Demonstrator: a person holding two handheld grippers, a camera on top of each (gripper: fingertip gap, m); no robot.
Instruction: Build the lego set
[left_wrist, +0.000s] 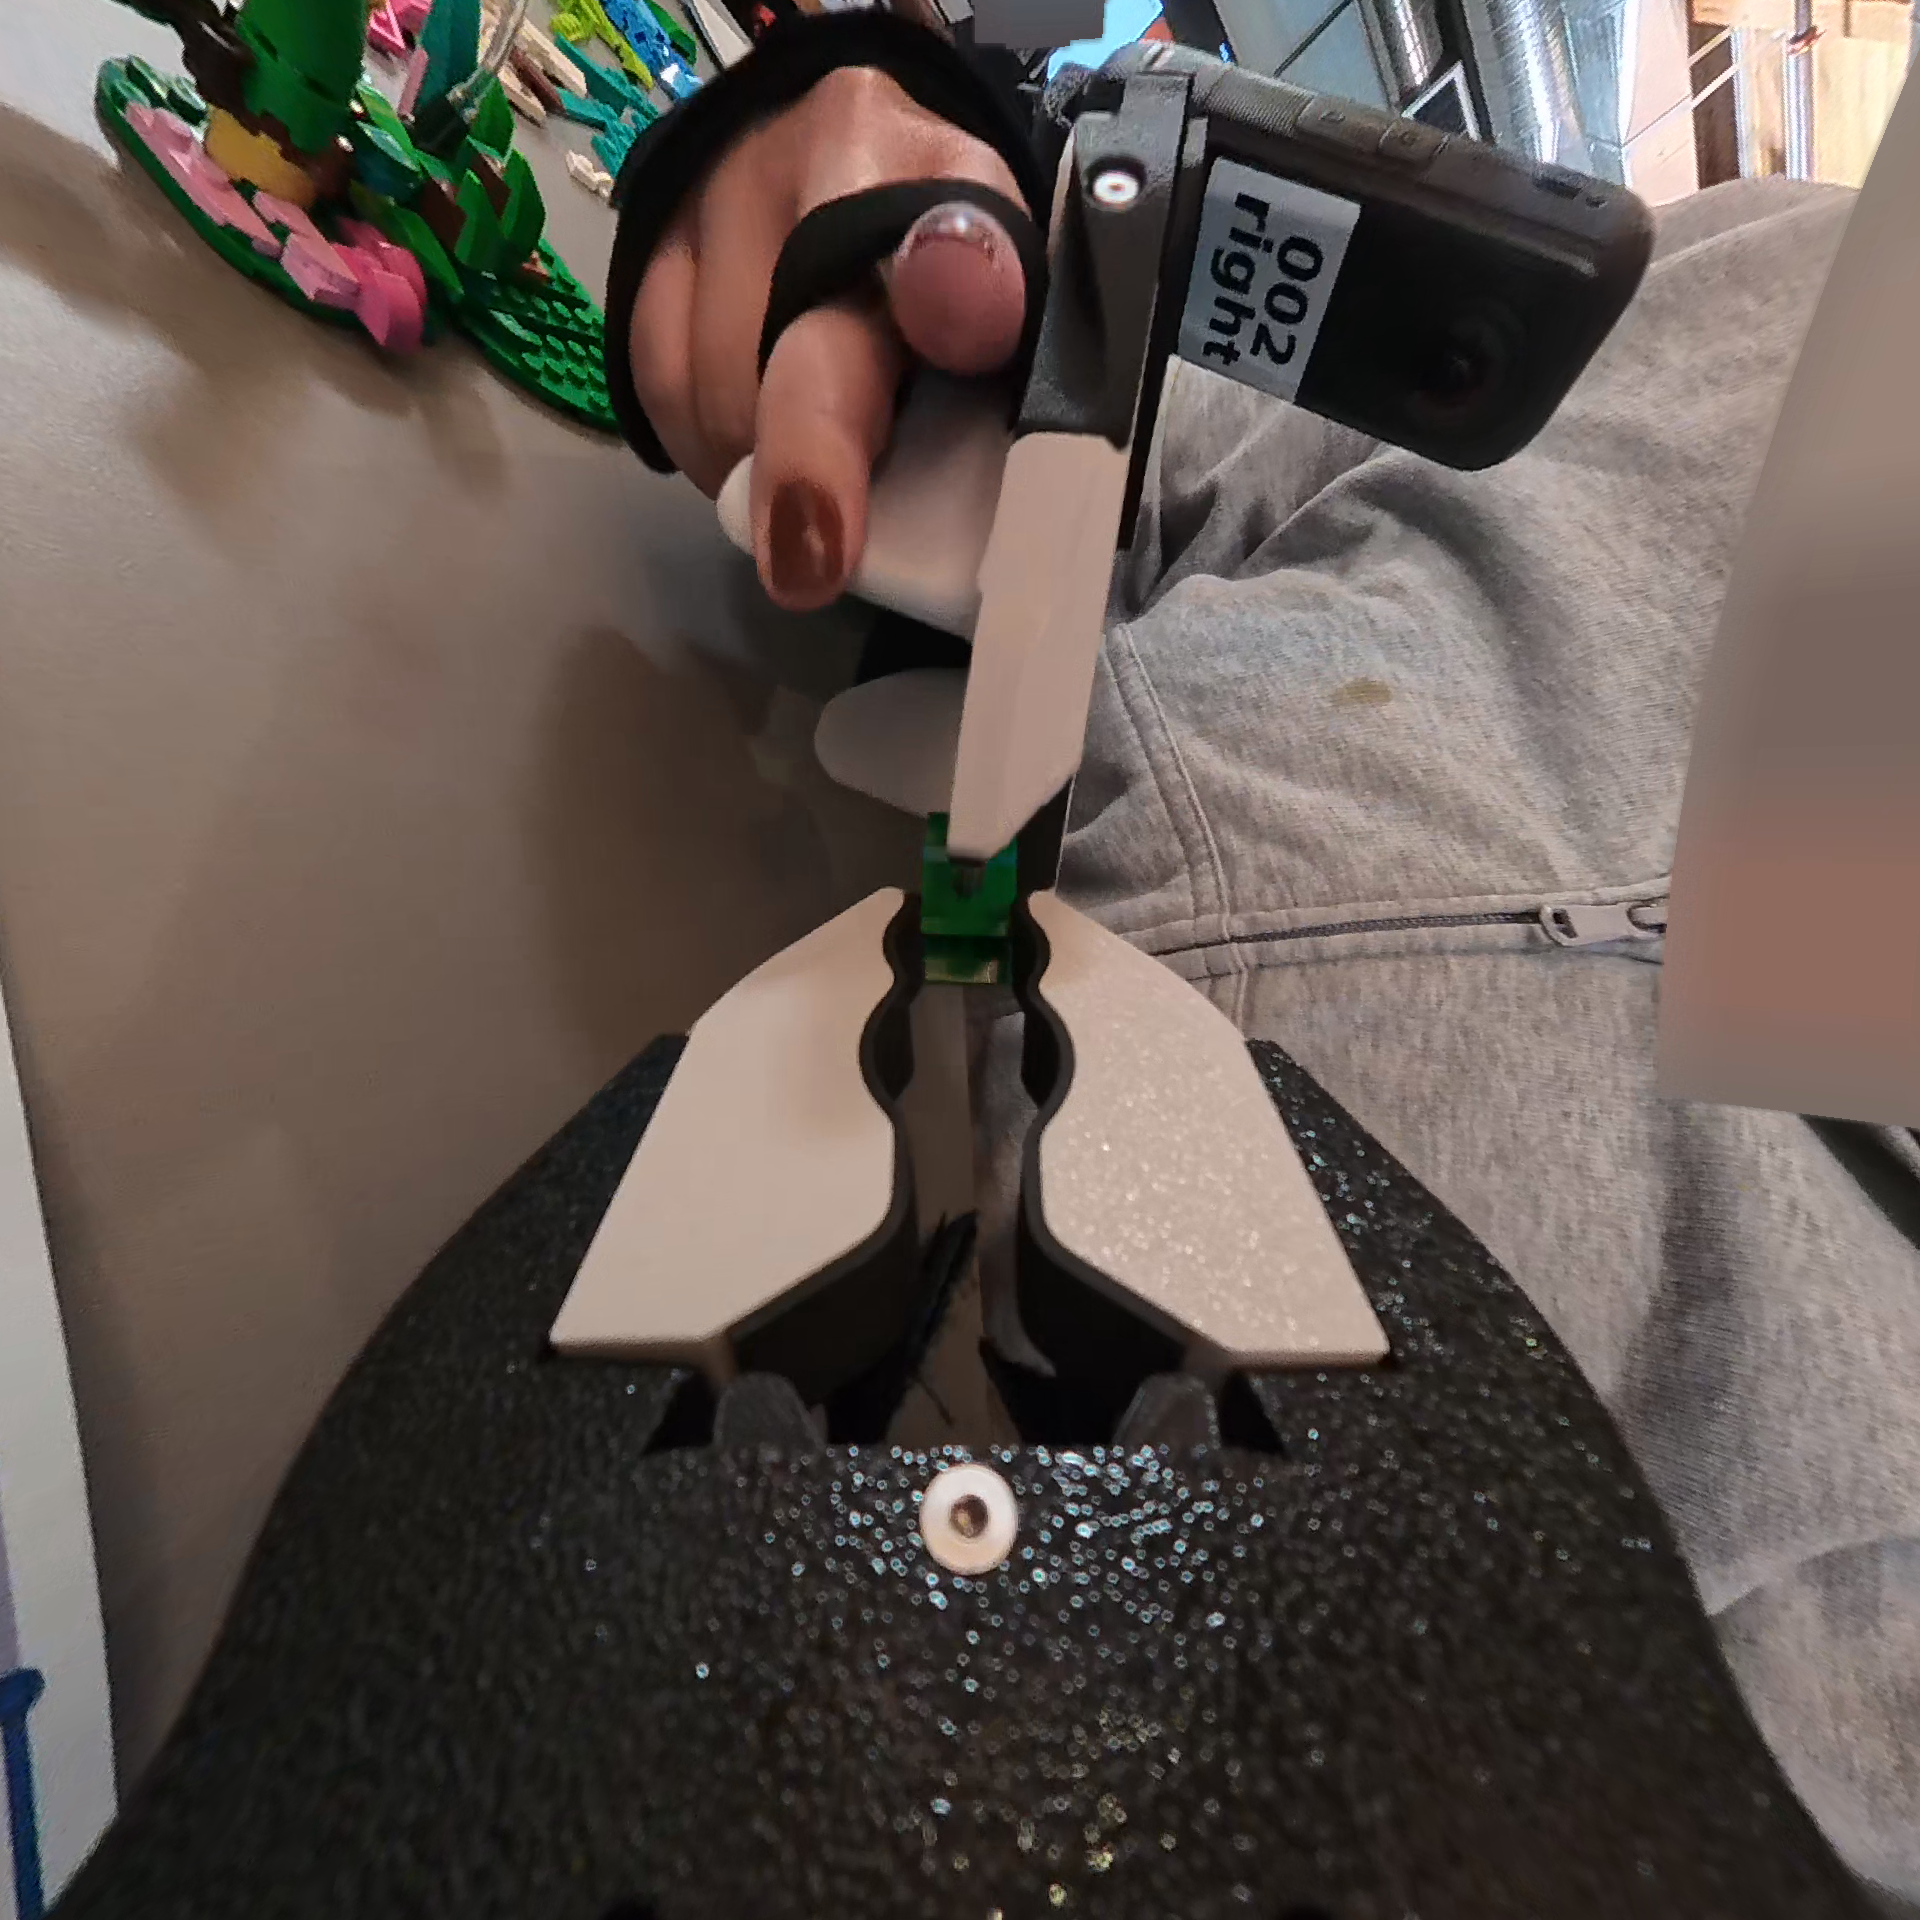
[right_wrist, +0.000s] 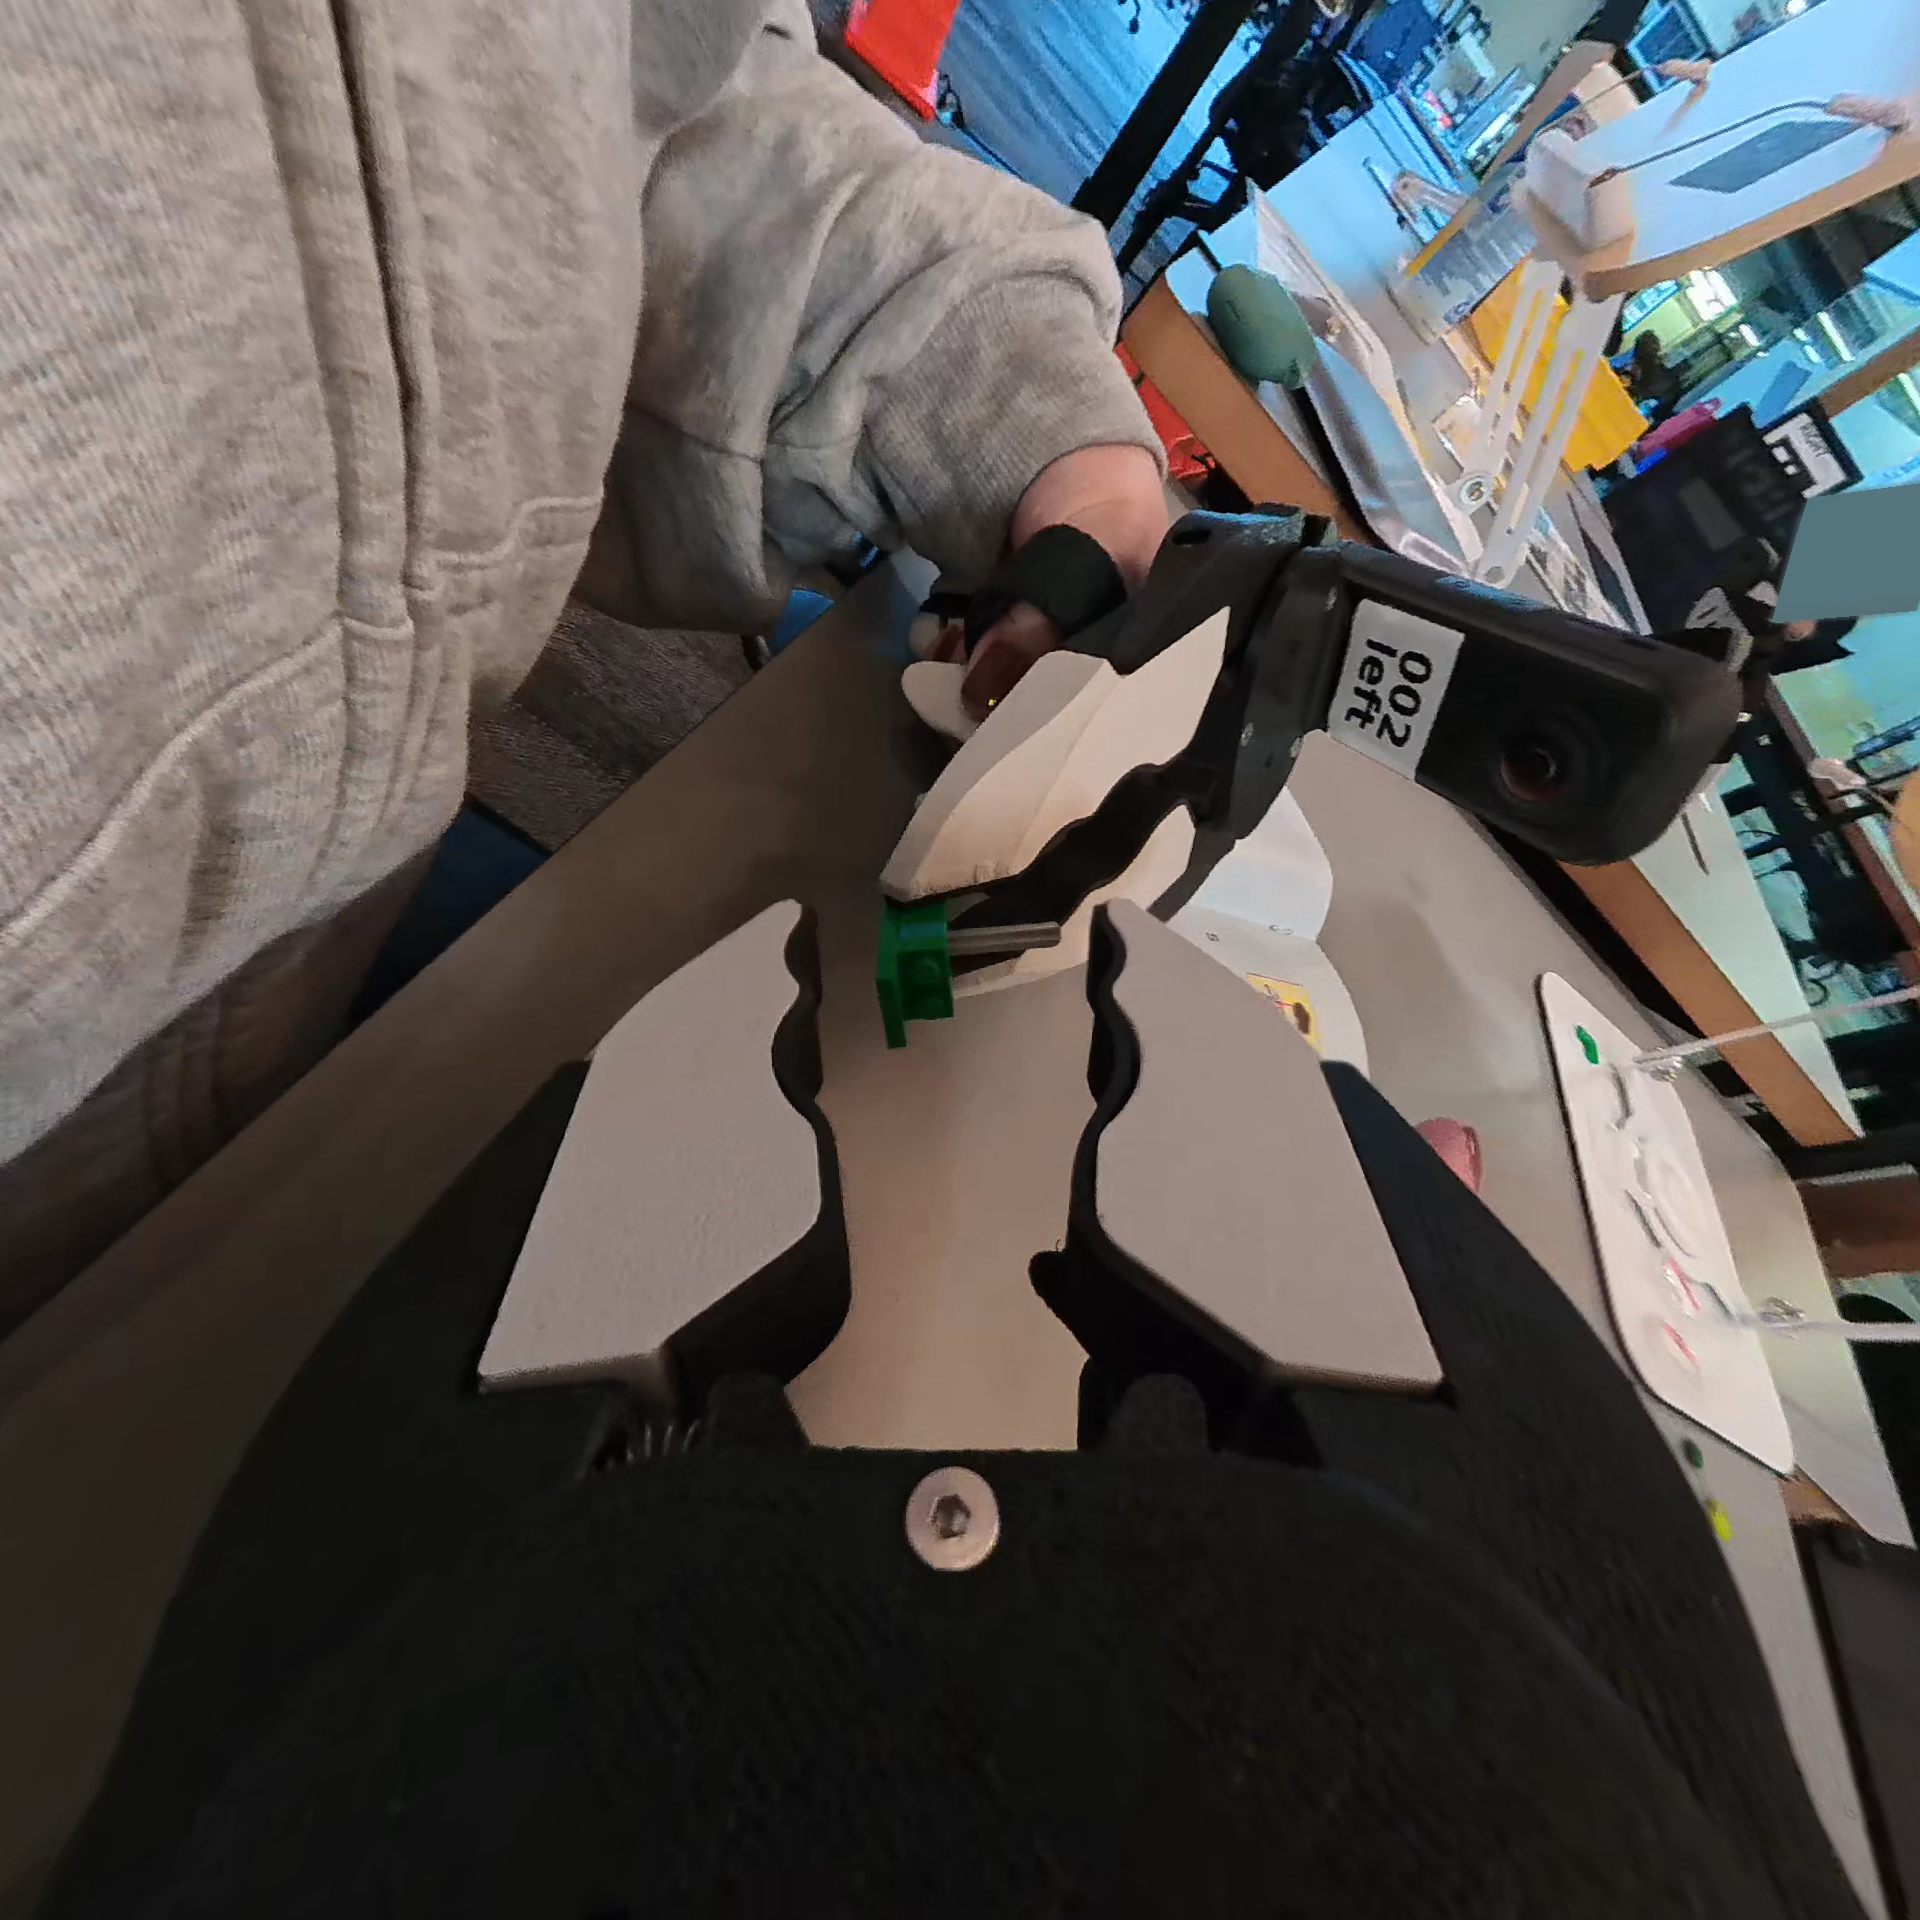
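While the left tongs (left_wrist: 964, 940) are clamped on a small green brick piece (left_wrist: 961, 914) with a grey pin (right_wrist: 1006, 937) sticking out of it, held just above the grey counter (right_wrist: 644, 883), the right tongs (right_wrist: 951, 971) stand apart, one tip close to that piece. Beyond lie a white mat (right_wrist: 1662, 1226) and a green and pink brick model (left_wrist: 343, 208).

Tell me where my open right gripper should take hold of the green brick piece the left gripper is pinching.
Probably the grey pin jutting sideways from the green brick piece. It sticks out free of the left gripper, whose pads clamp the piece's flanks. Come in from the pin's side with the right gripper, jaws straddling the pin.
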